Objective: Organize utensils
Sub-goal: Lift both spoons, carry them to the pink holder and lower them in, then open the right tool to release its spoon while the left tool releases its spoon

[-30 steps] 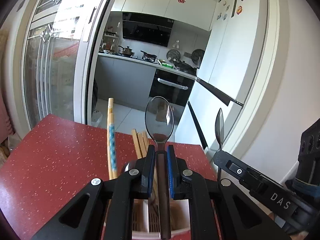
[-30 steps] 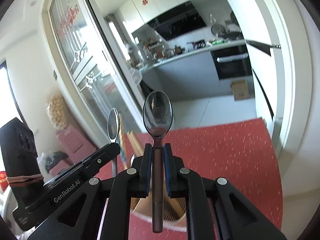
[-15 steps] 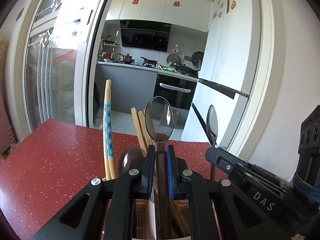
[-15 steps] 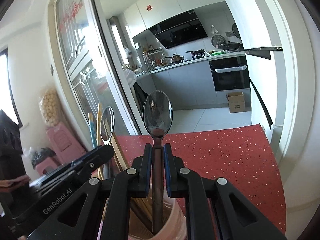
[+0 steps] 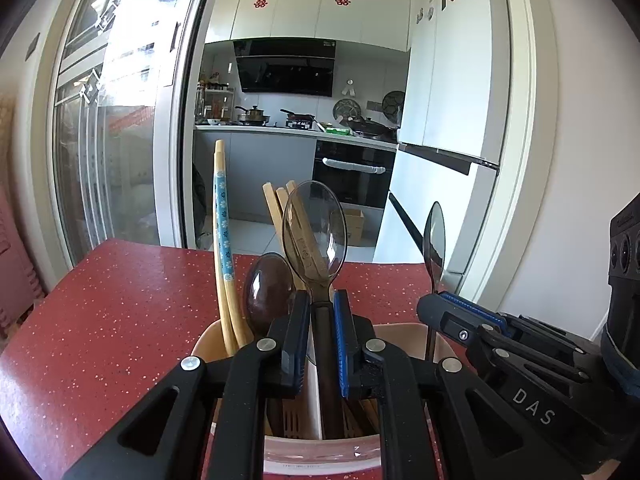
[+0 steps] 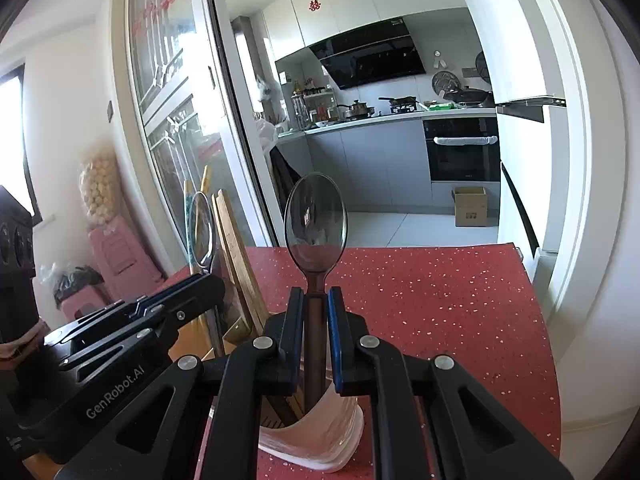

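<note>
Left claw (image 5: 322, 332) is clamping a translucent brown spoon (image 5: 315, 232) by the neck, bowl up, handle hanging straight down into the holder (image 5: 404, 330). Right claw (image 6: 311, 330) is doing the same with a second spoon (image 6: 316, 224), pads tight on the stem, handle reaching down inside the pinkish rim.

Both spoons are sitting partway into the holder. Can't tell whether either handle tip is touching the bottom, since the claw bodies are blocking the view.

Holder is standing on the red speckled table (image 5: 120, 300), near its right-hand edge in the right wrist view. It is already holding a blue-patterned chopstick pair (image 5: 221, 216), plain wooden chopsticks (image 5: 276, 204) and a dark spoon (image 5: 266, 292). A white divider (image 5: 314, 404) is splitting the inside; the left spoon is going in just right of it.

Judgement for the step in hand, which is lowering and dropping:
- Keeping handles vertical so they are not snagging on the chopsticks or the divider.
- Keeping the two claws apart; they are working close together over one opening.
- Letting go only once a handle is resting low, then lifting straight up so the pads are not dragging the bowl or tipping the holder.
</note>
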`<move>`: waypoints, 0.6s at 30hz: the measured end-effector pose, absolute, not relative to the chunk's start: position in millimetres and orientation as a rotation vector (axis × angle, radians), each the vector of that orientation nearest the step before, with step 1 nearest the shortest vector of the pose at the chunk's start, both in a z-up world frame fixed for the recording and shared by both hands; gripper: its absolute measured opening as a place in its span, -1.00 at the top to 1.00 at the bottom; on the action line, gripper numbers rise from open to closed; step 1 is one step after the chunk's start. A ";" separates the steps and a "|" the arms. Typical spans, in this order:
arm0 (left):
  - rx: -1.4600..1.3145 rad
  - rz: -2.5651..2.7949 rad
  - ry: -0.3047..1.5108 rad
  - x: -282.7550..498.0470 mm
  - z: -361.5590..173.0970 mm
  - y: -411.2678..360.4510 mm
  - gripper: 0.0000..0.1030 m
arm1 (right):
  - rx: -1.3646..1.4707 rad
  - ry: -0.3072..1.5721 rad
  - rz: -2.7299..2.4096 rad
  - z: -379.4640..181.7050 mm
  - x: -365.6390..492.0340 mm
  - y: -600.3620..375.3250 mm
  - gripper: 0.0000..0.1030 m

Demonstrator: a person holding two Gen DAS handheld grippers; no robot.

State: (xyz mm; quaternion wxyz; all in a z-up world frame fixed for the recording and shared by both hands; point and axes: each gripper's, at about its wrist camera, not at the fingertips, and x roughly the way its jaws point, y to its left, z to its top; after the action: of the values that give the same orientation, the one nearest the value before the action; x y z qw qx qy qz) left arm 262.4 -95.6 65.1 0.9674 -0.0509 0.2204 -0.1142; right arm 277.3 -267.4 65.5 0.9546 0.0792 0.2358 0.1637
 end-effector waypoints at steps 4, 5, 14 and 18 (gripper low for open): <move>-0.108 -0.240 0.463 263.6 66.8 -93.7 0.19 | 0.165 0.508 0.342 66.1 280.7 -268.1 0.75; -0.106 -0.245 0.465 263.3 67.2 -93.7 0.19 | 0.168 0.514 0.343 66.2 281.2 -268.5 0.75; -0.088 -0.252 0.492 264.4 66.3 -92.4 0.19 | 0.197 0.549 0.362 69.5 283.2 -272.1 0.41; -0.089 -0.249 0.486 261.7 69.5 -91.4 0.19 | 0.213 0.551 0.355 73.2 280.7 -276.4 0.41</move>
State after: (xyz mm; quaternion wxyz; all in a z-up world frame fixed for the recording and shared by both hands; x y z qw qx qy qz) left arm 261.7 -91.4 69.5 0.9619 -0.0441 0.2401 -0.1230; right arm 280.7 -276.4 73.2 0.9412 0.1045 0.2703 0.1738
